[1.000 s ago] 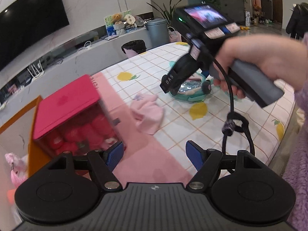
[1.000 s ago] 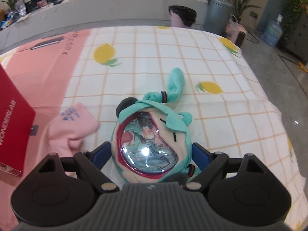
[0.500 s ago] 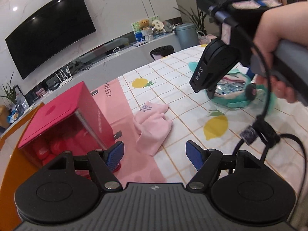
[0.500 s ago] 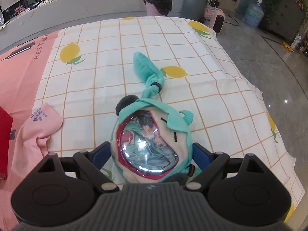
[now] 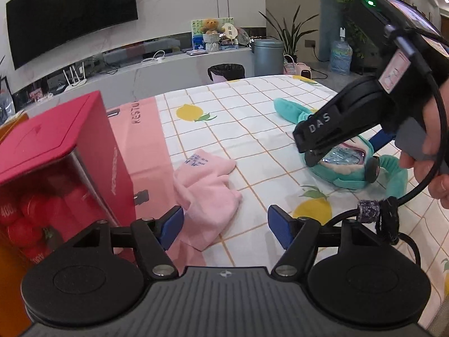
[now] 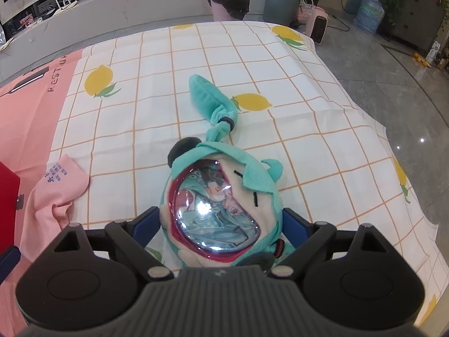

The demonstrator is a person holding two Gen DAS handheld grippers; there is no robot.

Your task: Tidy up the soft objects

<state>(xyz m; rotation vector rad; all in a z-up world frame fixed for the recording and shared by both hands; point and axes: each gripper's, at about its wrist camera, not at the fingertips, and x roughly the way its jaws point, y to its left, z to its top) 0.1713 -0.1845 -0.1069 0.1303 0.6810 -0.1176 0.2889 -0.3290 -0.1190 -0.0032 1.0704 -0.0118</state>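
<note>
A teal plush toy with a shiny clear window on its face lies on the lemon-print tablecloth. My right gripper has its blue fingers on both sides of the plush, closed against it; it also shows in the left wrist view. A crumpled pink cloth lies on the table in front of my left gripper, which is open and empty just above it. The cloth also shows in the right wrist view.
A red box with a clear front, holding red round items, stands at the left beside an orange object. A pink mat covers the table's left part. The table edge drops to the floor on the right.
My left gripper has swung right and lowered toward the pink cloth. My right gripper stays around the plush, which has shifted slightly with it.
</note>
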